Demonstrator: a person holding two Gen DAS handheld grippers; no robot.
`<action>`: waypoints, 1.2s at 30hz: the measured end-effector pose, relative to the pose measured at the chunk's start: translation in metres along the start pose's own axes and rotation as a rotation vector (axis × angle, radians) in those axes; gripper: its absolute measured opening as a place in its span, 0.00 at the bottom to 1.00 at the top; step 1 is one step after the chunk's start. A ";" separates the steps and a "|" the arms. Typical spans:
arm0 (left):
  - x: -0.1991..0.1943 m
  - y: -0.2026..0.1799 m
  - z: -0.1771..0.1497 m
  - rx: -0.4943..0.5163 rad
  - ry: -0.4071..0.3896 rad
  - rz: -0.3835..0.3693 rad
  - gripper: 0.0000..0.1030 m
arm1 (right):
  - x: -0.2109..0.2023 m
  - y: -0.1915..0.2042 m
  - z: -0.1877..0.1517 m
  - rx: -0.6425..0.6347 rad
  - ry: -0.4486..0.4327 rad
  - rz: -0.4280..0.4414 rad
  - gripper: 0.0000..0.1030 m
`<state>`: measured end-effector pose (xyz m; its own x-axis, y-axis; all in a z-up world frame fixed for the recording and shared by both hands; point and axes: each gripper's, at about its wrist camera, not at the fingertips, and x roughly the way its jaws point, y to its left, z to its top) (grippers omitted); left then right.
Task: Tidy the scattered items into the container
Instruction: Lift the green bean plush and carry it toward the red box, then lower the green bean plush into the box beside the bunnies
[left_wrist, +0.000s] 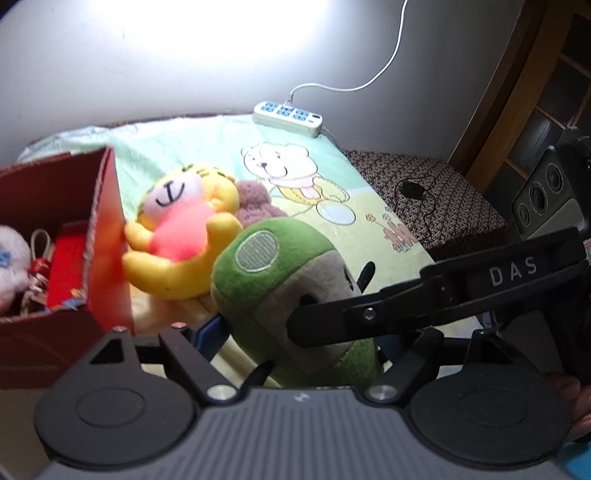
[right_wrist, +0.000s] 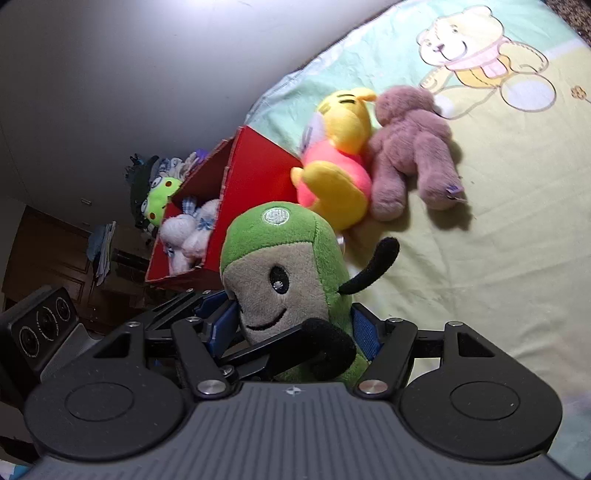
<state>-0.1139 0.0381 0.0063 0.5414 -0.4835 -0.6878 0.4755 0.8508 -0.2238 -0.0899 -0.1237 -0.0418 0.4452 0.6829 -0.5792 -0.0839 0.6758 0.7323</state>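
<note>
A bed carries everything, spread with a pale green and yellow blanket (left_wrist: 207, 147) printed with a cartoon bear (left_wrist: 284, 166). On it stands a red cardboard box (left_wrist: 110, 236), and a yellow tiger plush (left_wrist: 184, 229) lies touching the box's side wall. A mauve teddy bear (right_wrist: 413, 147) lies just beside the tiger. At the blanket's far edge, by the wall, rests a white power strip (left_wrist: 287, 118).

Four plush toys (right_wrist: 288, 280), one red box (right_wrist: 255, 173).
</note>
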 end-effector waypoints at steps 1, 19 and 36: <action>-0.007 0.003 0.002 0.014 -0.013 0.004 0.81 | 0.001 0.010 -0.001 -0.015 -0.016 0.001 0.67; -0.105 0.102 0.025 0.142 -0.174 0.060 0.81 | 0.067 0.135 -0.005 -0.114 -0.190 0.036 0.66; -0.065 0.212 0.060 0.136 -0.106 0.018 0.81 | 0.157 0.153 0.041 -0.040 -0.243 -0.053 0.66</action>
<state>-0.0065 0.2376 0.0451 0.6178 -0.4934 -0.6123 0.5505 0.8274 -0.1113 0.0039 0.0755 -0.0055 0.6511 0.5623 -0.5098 -0.0873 0.7227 0.6856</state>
